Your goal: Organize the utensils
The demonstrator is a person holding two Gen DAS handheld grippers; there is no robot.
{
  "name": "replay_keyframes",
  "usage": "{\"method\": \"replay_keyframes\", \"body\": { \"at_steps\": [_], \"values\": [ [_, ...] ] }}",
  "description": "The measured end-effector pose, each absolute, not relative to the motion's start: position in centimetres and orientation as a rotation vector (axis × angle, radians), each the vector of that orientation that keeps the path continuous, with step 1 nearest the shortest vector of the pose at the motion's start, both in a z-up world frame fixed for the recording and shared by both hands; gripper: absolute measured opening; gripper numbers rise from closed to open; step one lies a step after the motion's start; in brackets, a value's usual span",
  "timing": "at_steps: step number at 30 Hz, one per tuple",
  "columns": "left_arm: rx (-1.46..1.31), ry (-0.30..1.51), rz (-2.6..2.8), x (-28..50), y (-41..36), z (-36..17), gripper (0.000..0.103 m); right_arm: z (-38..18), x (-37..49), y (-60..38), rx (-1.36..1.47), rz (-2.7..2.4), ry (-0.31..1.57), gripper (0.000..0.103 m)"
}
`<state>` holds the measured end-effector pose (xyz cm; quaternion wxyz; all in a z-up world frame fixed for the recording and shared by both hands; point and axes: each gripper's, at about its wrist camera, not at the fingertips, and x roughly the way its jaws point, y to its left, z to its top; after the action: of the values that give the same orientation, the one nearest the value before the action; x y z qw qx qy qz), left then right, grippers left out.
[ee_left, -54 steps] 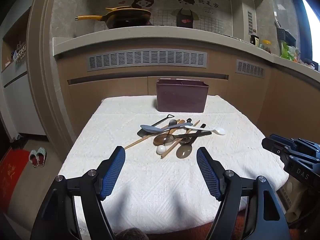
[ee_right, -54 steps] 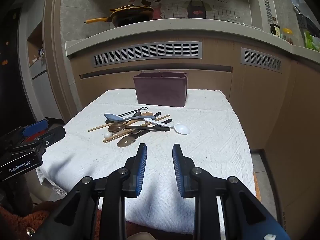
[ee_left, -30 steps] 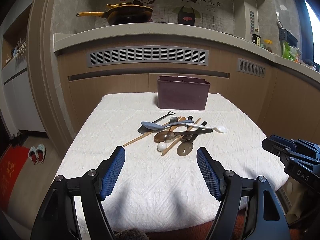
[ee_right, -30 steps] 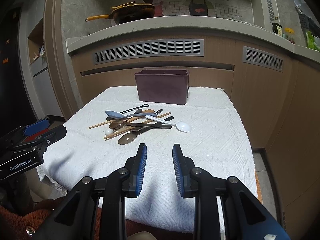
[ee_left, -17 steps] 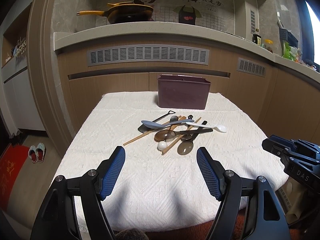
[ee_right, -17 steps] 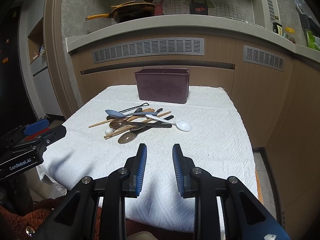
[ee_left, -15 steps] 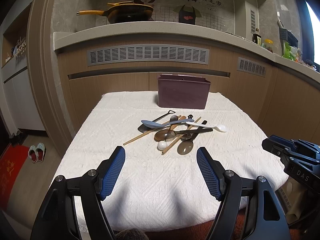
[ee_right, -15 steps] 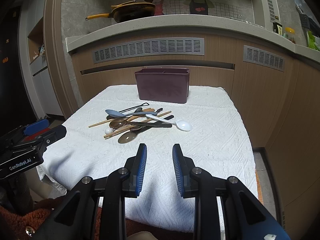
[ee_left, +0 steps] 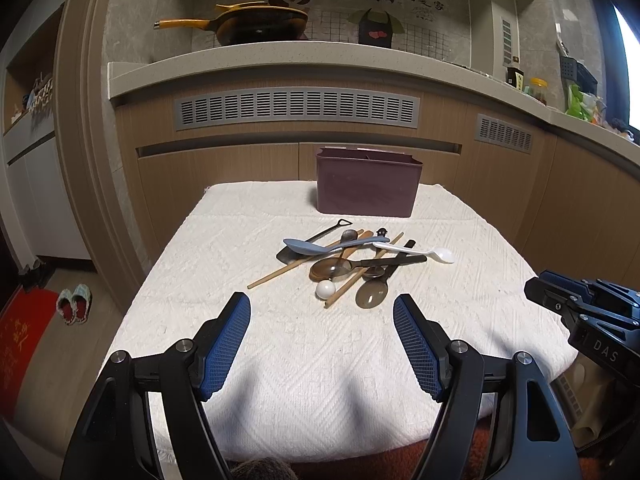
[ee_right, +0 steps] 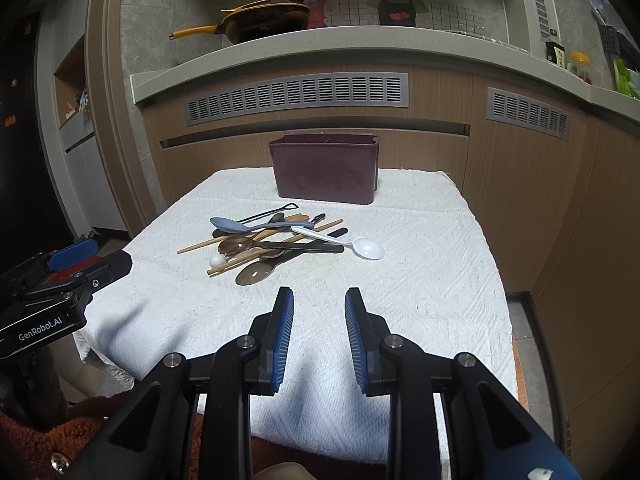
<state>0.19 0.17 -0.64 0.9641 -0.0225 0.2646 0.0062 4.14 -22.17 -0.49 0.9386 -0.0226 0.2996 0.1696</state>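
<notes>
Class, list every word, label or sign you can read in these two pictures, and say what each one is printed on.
"GenRobot.AI": white print on the body of the left gripper, seen from the right wrist camera.
"DAS": on the body of the right gripper, seen from the left wrist camera; the rest is cut off.
Chinese characters on the wall decal above the counter: too small to read surely.
Yellow characters on the red mat: blurred.
Bottle labels on the counter: unreadable.

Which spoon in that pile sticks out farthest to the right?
The white spoon: its bowl lies clear of the pile on the cloth, while the blue-grey spoon points left.
</notes>
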Motion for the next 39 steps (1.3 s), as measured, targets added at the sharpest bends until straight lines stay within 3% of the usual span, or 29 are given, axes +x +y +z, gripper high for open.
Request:
{"method": "replay_keyframes", "body": {
  "at_steps": [21, 28, 39],
  "values": [
    [-0.048, 0.551, -0.010, 0.7, 0.3, -0.6, 0.074, -0.2, 4.2, -22.0, -0.058, 0.352, 0.604, 0.025],
    [-0.081, 0.587, -0.153, 5.1, 1.5, -0.4, 0.074, 0.9, 6.9, -22.2, -0.113, 0.403, 0.596, 0.025],
    [-0.106, 0.636, -0.208, 14.5, 5.0, -0.7, 0.074, -1.6, 16.5, -19.6, -0.216, 0.589, 0.778, 0.025]
  ]
}}
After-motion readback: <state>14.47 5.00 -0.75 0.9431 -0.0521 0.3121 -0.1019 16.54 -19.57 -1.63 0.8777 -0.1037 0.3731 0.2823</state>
